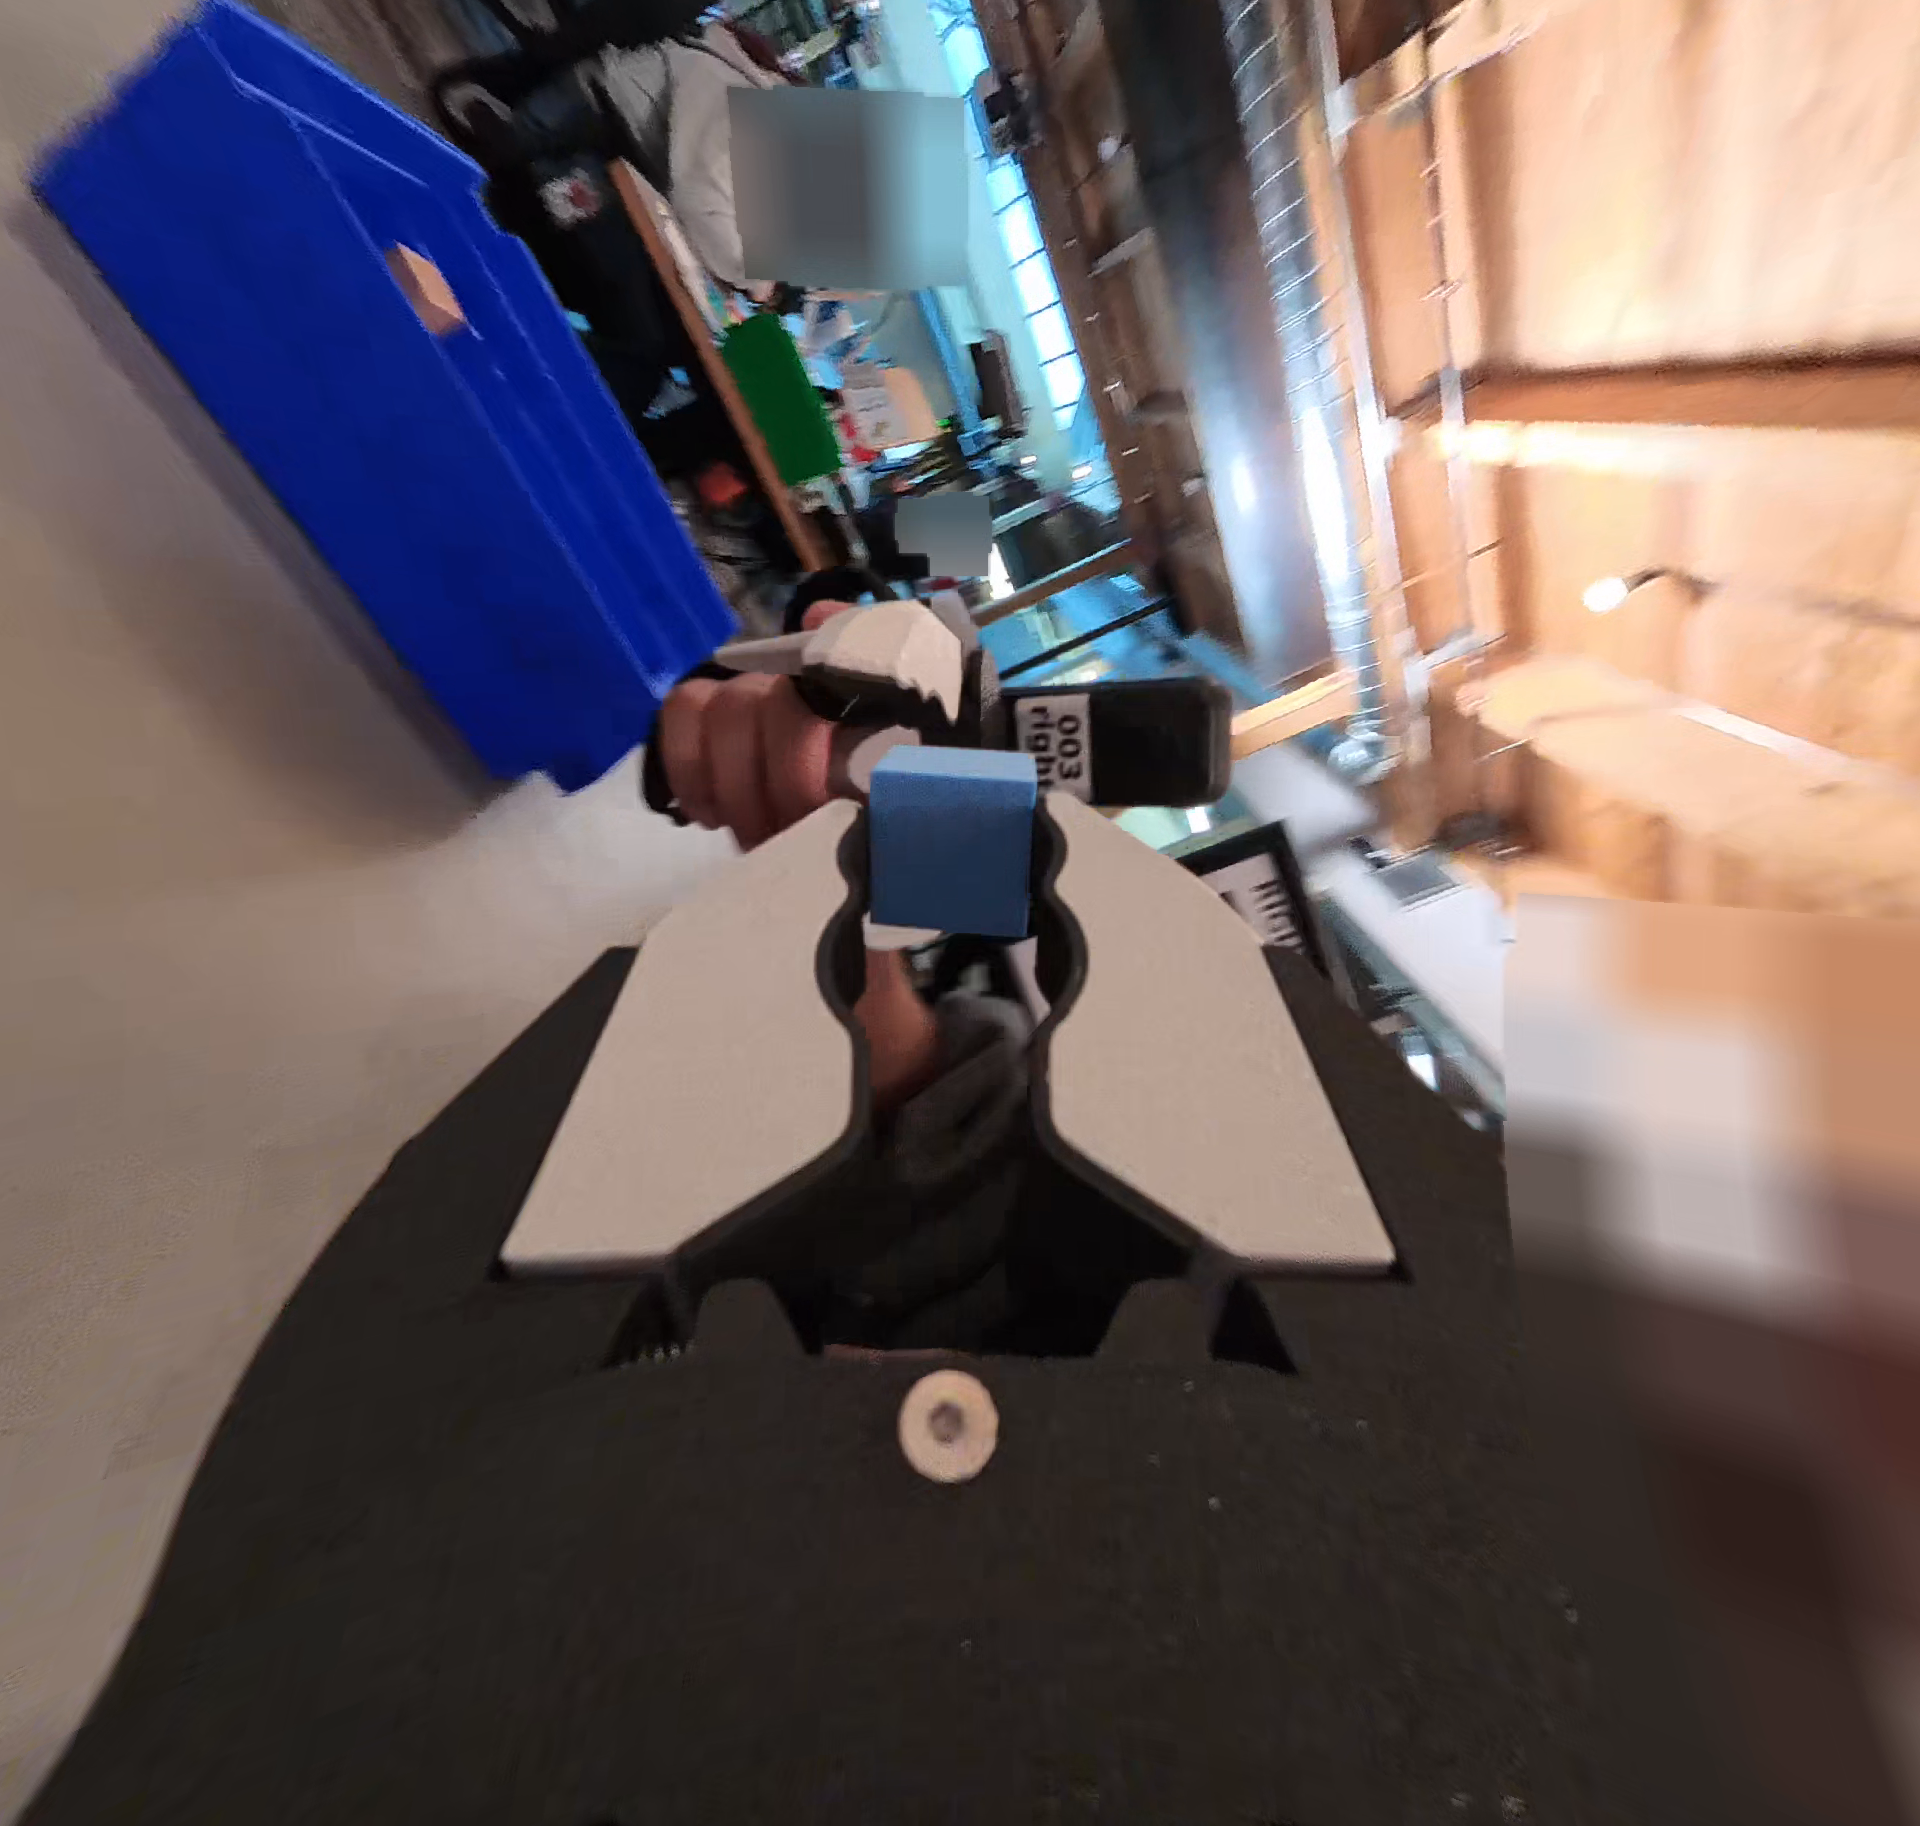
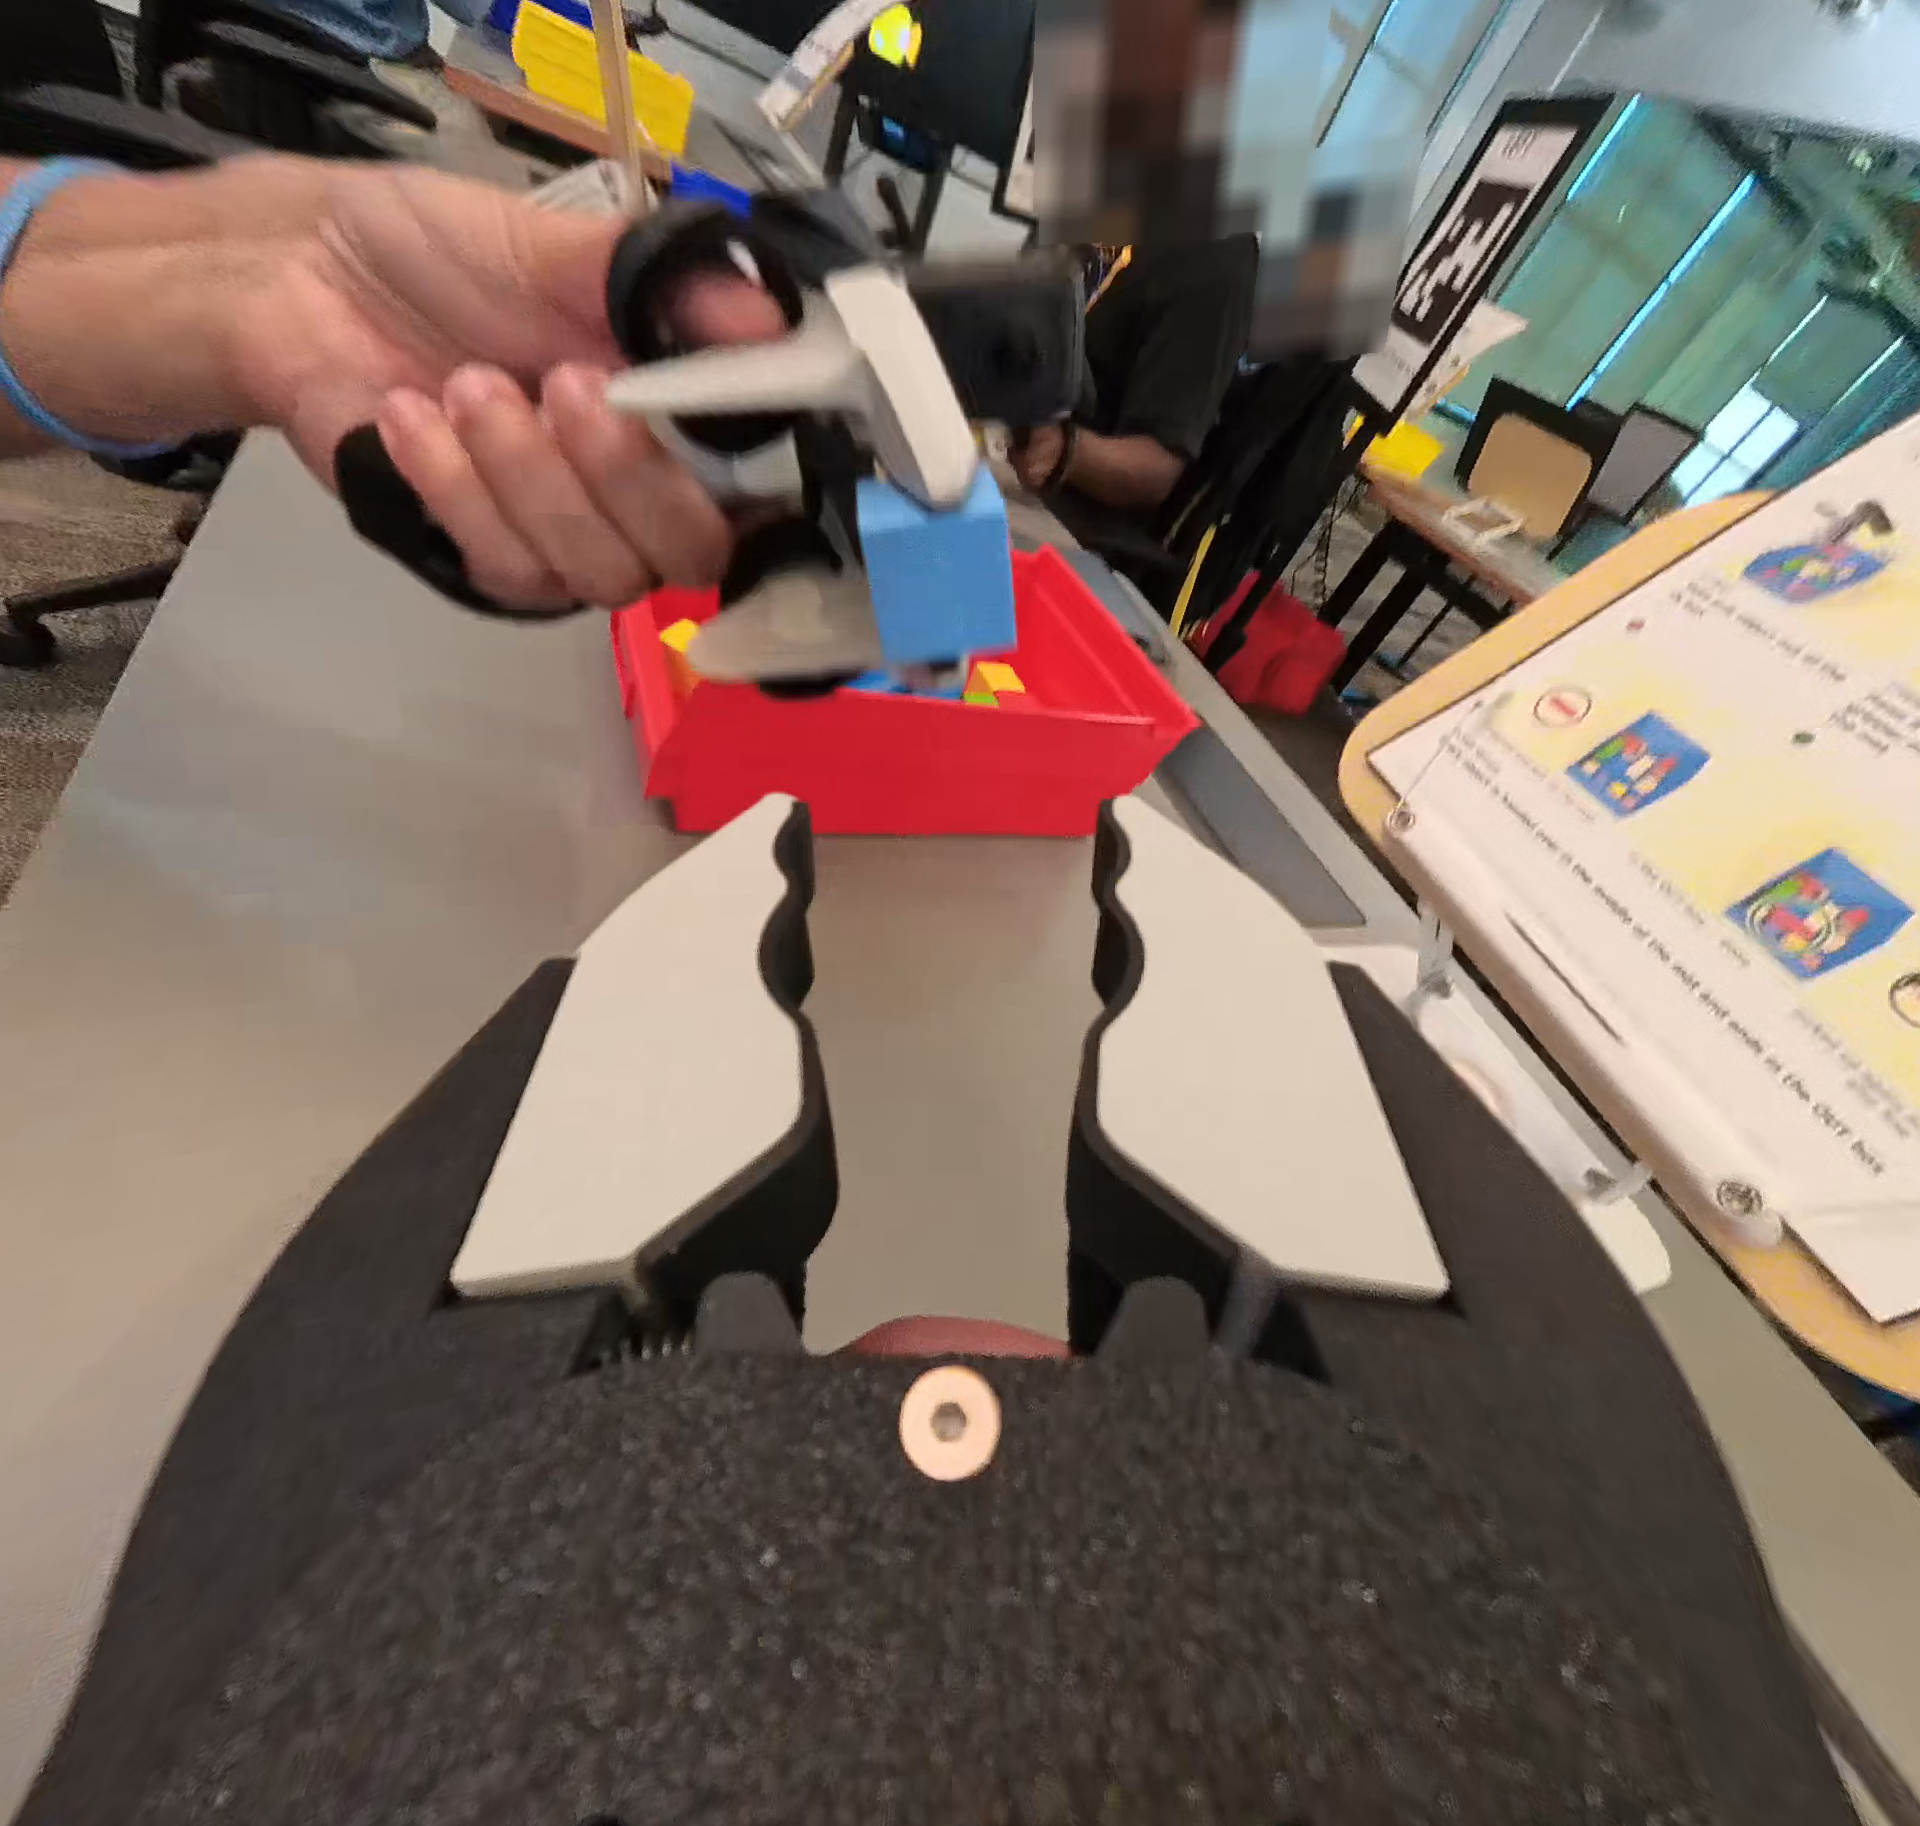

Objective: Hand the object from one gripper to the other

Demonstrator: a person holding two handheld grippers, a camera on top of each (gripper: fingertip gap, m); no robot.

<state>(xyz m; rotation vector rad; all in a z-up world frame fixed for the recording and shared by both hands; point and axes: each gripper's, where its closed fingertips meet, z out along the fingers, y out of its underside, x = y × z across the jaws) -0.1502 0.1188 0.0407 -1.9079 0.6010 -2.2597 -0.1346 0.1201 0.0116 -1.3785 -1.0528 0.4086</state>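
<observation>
A light blue block (image 1: 951,841) is clamped between the fingertips of my left gripper (image 1: 948,826), which is tilted and held up in the air. In the right wrist view the left gripper (image 2: 909,571) holds the block (image 2: 940,581) above a red tray (image 2: 904,758), with a person's hand on its handle. My right gripper (image 2: 951,831) is open and empty, its jaws well apart, low over the grey table (image 2: 312,841) and short of the block. It also shows in the left wrist view (image 1: 862,664) just beyond the block.
The red tray holds several coloured blocks. A large blue bin (image 1: 364,374) stands on the table to the left. A wooden board with an instruction sheet (image 2: 1662,841) leans at the right. People sit at desks behind.
</observation>
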